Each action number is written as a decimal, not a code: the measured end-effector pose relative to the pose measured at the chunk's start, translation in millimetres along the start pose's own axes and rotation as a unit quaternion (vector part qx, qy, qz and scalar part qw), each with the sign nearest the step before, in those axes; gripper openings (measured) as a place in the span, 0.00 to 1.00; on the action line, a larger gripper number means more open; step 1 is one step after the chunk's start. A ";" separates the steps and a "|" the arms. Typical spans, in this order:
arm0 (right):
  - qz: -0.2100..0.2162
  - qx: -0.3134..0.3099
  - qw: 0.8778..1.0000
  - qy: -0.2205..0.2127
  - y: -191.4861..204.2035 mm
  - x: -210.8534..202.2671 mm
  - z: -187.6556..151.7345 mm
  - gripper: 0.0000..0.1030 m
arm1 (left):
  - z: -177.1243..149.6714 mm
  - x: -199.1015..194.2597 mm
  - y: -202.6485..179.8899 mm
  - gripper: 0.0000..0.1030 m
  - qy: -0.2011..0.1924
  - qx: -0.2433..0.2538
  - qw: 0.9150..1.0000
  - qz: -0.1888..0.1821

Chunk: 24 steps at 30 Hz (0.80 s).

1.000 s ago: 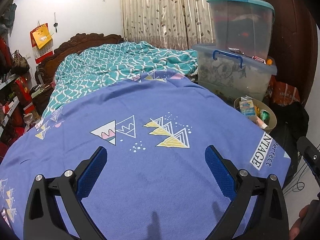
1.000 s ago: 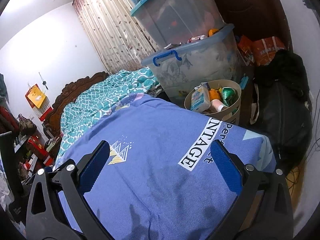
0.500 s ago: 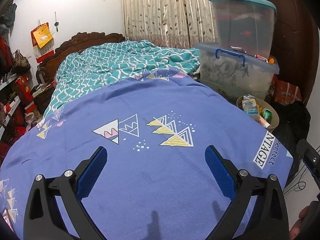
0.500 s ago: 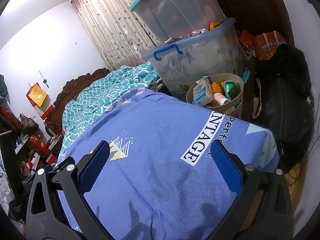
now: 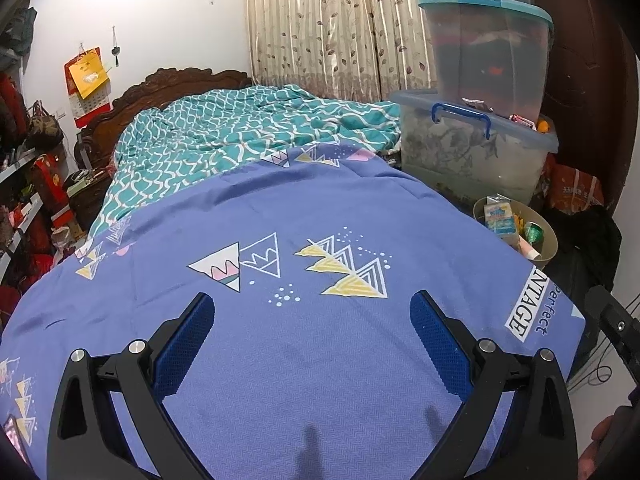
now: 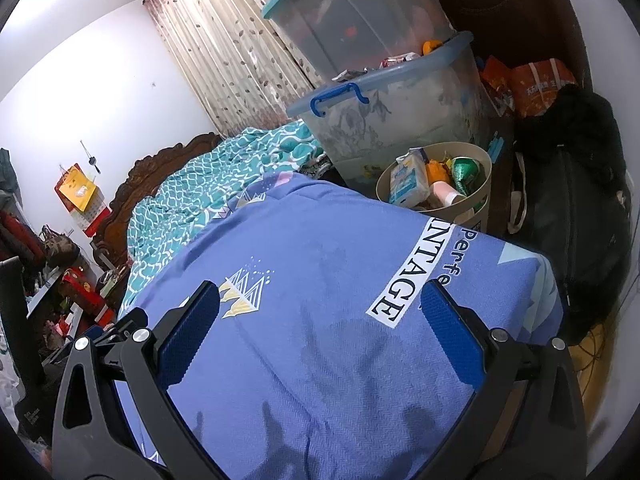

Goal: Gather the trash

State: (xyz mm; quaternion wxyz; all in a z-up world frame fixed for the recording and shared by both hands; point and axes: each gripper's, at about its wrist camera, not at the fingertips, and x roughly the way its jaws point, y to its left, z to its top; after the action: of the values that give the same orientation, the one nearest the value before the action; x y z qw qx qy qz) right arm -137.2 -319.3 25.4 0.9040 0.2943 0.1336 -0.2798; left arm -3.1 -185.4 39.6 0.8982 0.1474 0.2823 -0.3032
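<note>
beige bin [image 6: 484, 196] (full) beside blue bedspread [image 6: 320, 280], storage tubs [image 6: 400, 112] behind

**Two wrist views over one bed**

We look from the left wrist camera low over the blue bedspread [image 5: 320, 208], facing straight up the bed toward the carved headboard [image 5: 176, 84] and the curtain [image 5: 332, 28]. The cloth fills the near field, close under the lens. From the right wrist camera we sit just as near the spread, at its foot corner, tilted and turned toward the beige bin [image 6: 486, 160] and the stacked storage tubs [image 6: 400, 92]. Both views share the bedspread's "VINTAGE" label [image 5: 522, 312], the teal quilt [image 5: 248, 136], the bin, the tubs, the curtain and the headboard. The bin sits nearer in the right view.
</note>
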 end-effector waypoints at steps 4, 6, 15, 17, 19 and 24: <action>0.000 0.000 1.000 0.002 0.0 1.0 -0.8 0.97 | 0.4 0.5 -0.9 0.92 0.003 0.004 1.000 -0.001; -0.001 0.001 1.000 0.003 0.0 1.9 -0.6 0.97 | 0.1 0.4 -2.0 0.92 0.002 0.006 1.000 0.001; 0.002 0.000 1.000 -0.001 0.7 0.5 -0.3 0.97 | 0.2 -0.6 -1.2 0.92 0.000 0.007 1.000 -0.003; 0.002 -0.002 1.000 -0.004 1.5 -0.6 0.1 0.97 | 0.2 -0.6 -0.4 0.92 0.000 0.006 1.000 -0.005; 0.003 -0.008 1.000 -0.013 4.0 -3.8 0.4 0.97 | 0.1 -0.9 -0.4 0.92 -0.001 0.007 1.000 -0.002; 0.007 -0.020 0.999 -0.026 8.8 -7.9 0.7 0.97 | -0.2 -0.3 -0.2 0.92 -0.001 0.007 1.000 -0.003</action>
State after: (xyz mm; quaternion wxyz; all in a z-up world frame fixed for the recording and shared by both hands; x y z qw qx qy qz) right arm -138.4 -310.4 33.2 0.9148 0.2697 0.1137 -0.2782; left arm -3.5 -185.3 39.6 0.8963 0.1529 0.2800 -0.3079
